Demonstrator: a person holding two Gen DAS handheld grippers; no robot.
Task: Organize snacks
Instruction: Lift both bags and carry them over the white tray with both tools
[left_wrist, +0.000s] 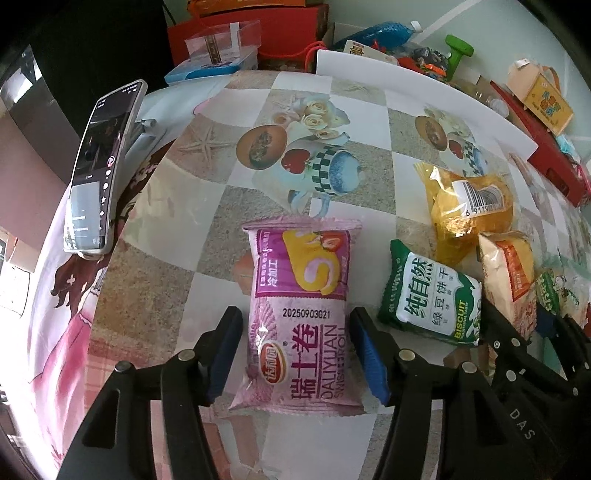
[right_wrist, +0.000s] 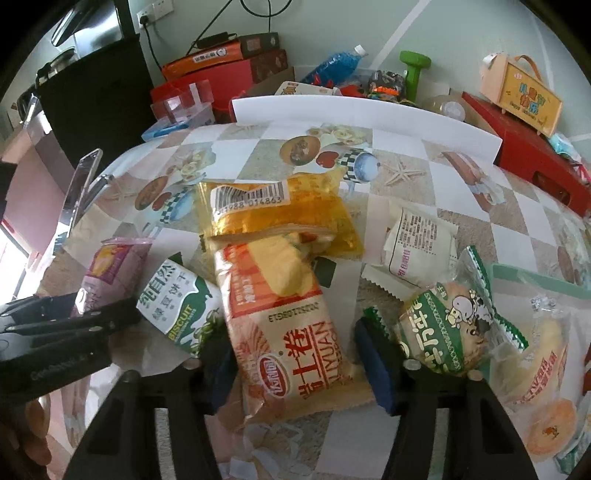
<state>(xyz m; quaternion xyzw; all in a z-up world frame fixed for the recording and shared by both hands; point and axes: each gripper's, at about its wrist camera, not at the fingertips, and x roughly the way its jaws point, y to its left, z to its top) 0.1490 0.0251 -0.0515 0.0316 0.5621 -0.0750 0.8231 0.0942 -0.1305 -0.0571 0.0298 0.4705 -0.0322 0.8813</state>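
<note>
My left gripper (left_wrist: 295, 354) is open around a pink Swiss roll pack (left_wrist: 299, 314) that lies flat on the table; small gaps show on both sides. My right gripper (right_wrist: 303, 365) is open around an orange Swiss roll pack (right_wrist: 291, 332); the fingers stand beside it, apart from it. A green biscuit pack (left_wrist: 432, 295) lies between the two packs and also shows in the right wrist view (right_wrist: 181, 302). A yellow snack pack (right_wrist: 273, 210) lies beyond the orange one. The left gripper shows at the left of the right wrist view (right_wrist: 55, 332).
A phone on a stand (left_wrist: 99, 170) is at the table's left. A green-edged bun pack (right_wrist: 454, 325), a white pack (right_wrist: 417, 243) and a clear bag of buns (right_wrist: 543, 369) lie right. A white board (right_wrist: 362, 110), red boxes (right_wrist: 532, 155) and clutter line the back.
</note>
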